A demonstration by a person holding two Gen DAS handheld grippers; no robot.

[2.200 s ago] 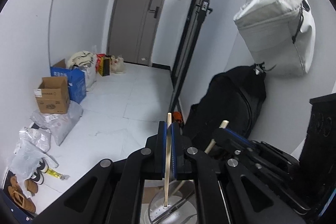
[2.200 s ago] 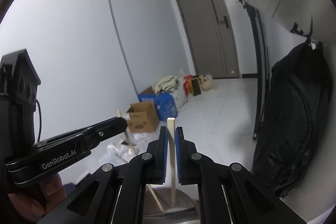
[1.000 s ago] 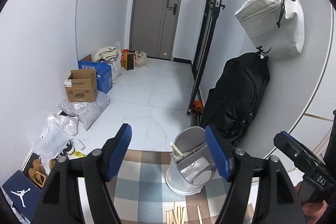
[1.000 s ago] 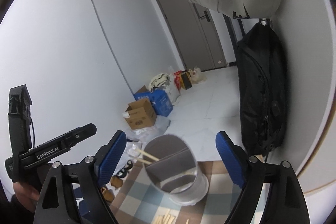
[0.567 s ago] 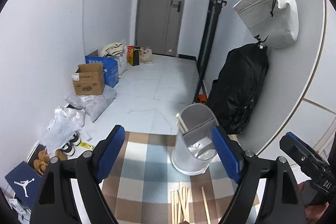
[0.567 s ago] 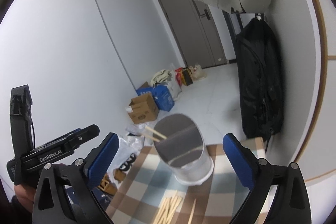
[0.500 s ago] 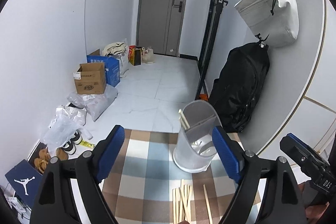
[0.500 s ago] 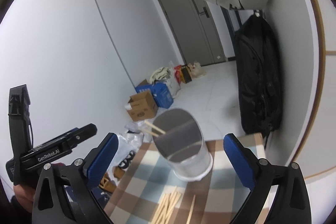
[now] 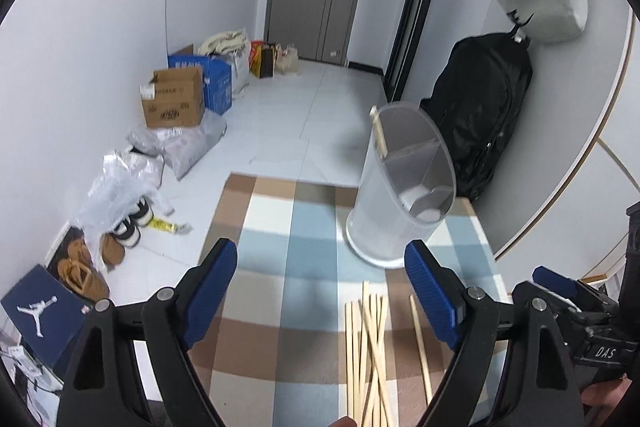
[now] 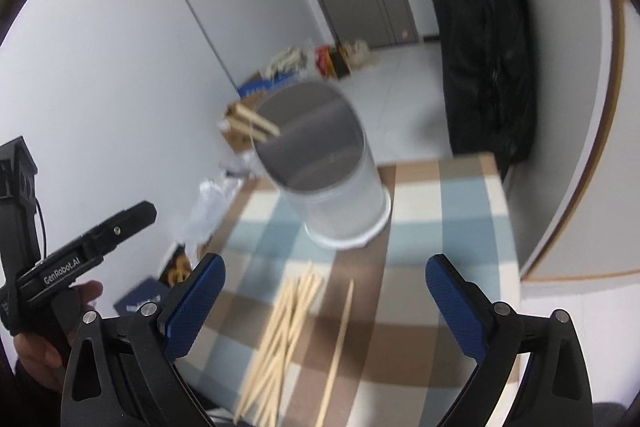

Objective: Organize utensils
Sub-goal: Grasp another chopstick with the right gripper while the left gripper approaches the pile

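Wooden chopsticks [image 9: 378, 135] that both claws gripped seconds ago now stand in the holder [image 9: 404, 187] at the tabletop's far end, so the left claw [image 9: 320, 291] and right claw [image 10: 326, 291], both released, can fetch more from the near pile [image 9: 370, 355].

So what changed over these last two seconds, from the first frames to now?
Both grippers, left and right, let go of their chopsticks into the holder, opened wide and pulled back. The chopstick pile on the checkered cloth came into view. The holder stayed upright.
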